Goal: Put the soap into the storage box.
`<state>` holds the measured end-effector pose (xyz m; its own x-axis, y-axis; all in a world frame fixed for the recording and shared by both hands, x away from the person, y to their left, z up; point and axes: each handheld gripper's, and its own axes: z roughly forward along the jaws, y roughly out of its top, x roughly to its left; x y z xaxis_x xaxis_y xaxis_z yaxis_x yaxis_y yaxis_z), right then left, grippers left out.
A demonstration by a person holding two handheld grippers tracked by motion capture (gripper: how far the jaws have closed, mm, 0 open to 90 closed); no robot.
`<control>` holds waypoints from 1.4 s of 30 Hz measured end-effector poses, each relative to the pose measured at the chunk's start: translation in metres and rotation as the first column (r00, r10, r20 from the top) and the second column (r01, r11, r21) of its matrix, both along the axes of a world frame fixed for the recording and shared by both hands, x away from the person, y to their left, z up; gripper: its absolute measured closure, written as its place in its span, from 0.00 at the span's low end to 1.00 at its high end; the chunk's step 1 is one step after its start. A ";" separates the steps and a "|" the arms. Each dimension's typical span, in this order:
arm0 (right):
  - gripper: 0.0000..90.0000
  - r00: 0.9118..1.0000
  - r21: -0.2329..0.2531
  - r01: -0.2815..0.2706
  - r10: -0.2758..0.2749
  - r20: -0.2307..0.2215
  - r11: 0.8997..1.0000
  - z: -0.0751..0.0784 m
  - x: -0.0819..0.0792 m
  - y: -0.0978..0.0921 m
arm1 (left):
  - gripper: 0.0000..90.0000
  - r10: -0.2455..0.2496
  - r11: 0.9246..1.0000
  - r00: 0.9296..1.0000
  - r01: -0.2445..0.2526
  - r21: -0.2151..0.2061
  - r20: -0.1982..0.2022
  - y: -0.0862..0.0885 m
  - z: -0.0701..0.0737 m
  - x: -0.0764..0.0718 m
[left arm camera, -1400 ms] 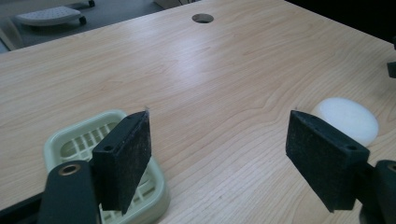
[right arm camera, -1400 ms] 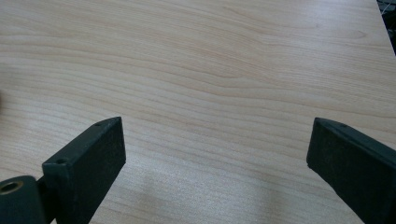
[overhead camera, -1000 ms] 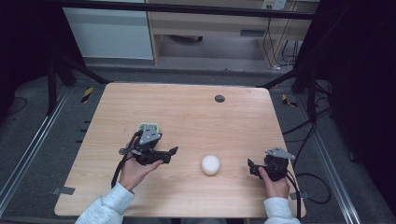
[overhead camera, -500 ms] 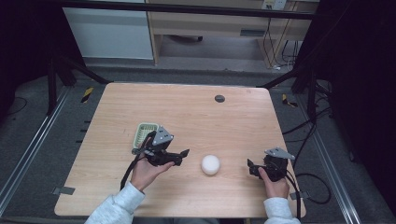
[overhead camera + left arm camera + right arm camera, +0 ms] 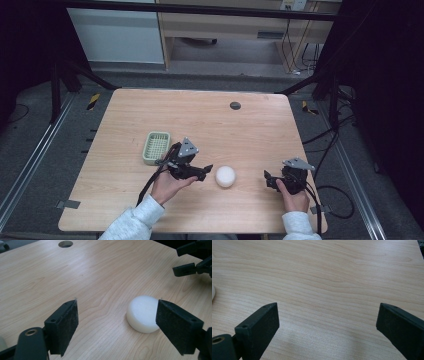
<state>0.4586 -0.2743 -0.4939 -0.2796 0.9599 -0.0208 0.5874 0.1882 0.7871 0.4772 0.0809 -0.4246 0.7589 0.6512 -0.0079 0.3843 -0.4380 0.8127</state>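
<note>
A white round sponge puck (image 5: 225,176) lies on the wooden table (image 5: 250,130) near its front edge. My left gripper (image 5: 204,171) is open just left of it, jaws pointing at it. In the left gripper view the puck (image 5: 143,313) sits partly behind the right jaw, with nothing held in my left gripper (image 5: 117,322). My right gripper (image 5: 269,180) rests open near the front right corner, apart from the puck. The right gripper (image 5: 327,325) has only bare wood between its jaws. A small green basket (image 5: 156,147) stands left of the left hand.
A dark round hole (image 5: 235,105) marks the table's far middle. Cables (image 5: 330,190) trail off the right edge. Metal rails run along the floor on both sides. The far half of the table is bare wood.
My left gripper has moved right, off the green basket, up to the white puck. The basket now stands uncovered. The right gripper has not moved.
</note>
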 end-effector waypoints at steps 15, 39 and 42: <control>0.05 1.000 0.001 -0.006 0.006 0.009 1.000 0.002 0.000 0.003 | 0.17 -0.045 0.998 0.999 0.046 0.050 -0.023 -0.026 -0.011 -0.003; 0.05 1.000 0.003 -0.007 0.007 0.001 1.000 0.001 0.002 0.003 | 0.15 -0.084 0.991 0.993 0.091 0.098 -0.079 -0.060 -0.032 0.003; 0.05 1.000 0.007 -0.003 0.003 0.000 1.000 0.002 0.002 0.004 | 0.15 -0.085 0.990 0.993 0.094 0.106 -0.082 -0.063 -0.034 0.003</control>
